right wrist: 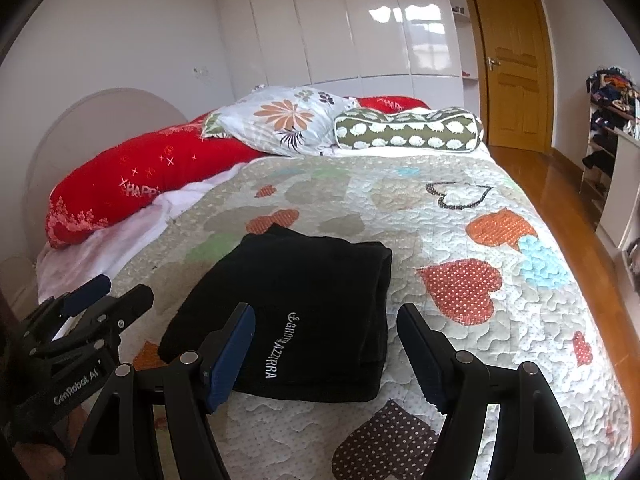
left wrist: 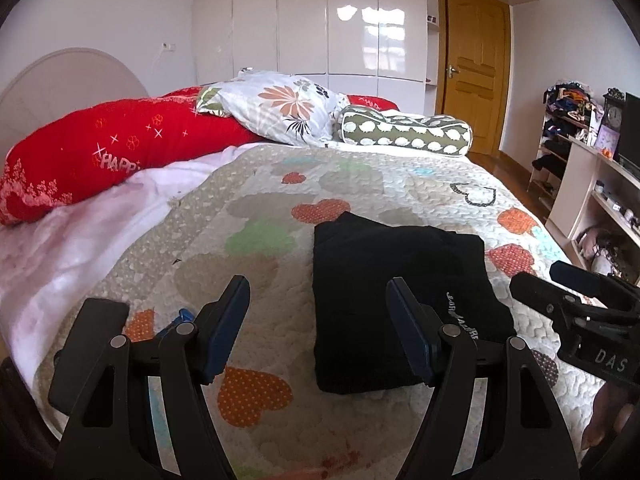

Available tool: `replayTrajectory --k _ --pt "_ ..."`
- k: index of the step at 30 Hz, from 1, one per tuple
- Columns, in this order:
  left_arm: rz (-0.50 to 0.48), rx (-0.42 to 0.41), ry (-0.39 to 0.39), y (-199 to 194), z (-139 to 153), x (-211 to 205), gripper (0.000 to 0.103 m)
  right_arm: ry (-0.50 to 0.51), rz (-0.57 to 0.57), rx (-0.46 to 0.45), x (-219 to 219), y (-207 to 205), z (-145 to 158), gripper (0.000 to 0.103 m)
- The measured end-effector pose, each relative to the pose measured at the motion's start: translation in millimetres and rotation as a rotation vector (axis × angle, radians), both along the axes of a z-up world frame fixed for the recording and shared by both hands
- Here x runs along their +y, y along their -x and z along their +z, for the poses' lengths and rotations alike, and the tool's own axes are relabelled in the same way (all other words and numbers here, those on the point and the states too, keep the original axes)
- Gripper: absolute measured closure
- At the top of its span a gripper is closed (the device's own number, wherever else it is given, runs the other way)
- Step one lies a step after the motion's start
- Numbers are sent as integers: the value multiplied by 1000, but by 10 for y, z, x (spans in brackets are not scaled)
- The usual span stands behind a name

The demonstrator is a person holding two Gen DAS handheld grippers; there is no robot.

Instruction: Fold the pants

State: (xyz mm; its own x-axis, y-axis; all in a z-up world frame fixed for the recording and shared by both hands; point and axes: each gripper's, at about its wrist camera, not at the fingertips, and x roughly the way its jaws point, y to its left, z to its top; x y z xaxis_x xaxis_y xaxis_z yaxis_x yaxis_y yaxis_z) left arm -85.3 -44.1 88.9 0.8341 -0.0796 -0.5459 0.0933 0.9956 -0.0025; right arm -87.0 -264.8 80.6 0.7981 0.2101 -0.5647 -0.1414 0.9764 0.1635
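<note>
Black pants (right wrist: 304, 312) lie folded on quilted bedspread (right wrist: 460, 216). Left claw (left wrist: 318, 330) and right claw (right wrist: 326, 356) gape wide, empty. Folding looks finished; next, only tidy edges.

Both wrist views toward bed (left wrist: 360, 184)

Across the middle of both views you have open quilt (right wrist: 460, 216) to pass over, broad on the right of the right wrist view and left of centre in the left wrist view. The folded black pants (right wrist: 304, 304) lie low at centre. Along the upper left, the red pillow (left wrist: 120, 152), floral pillow (left wrist: 280, 104) and spotted bolster (right wrist: 408, 132) block you.
</note>
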Motion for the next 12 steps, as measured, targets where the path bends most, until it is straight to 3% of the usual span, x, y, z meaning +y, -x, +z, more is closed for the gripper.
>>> replayTrajectory --k 12 --pt "6 10 26 -87 -56 3 32 -5 18 22 -19 6 -71 31"
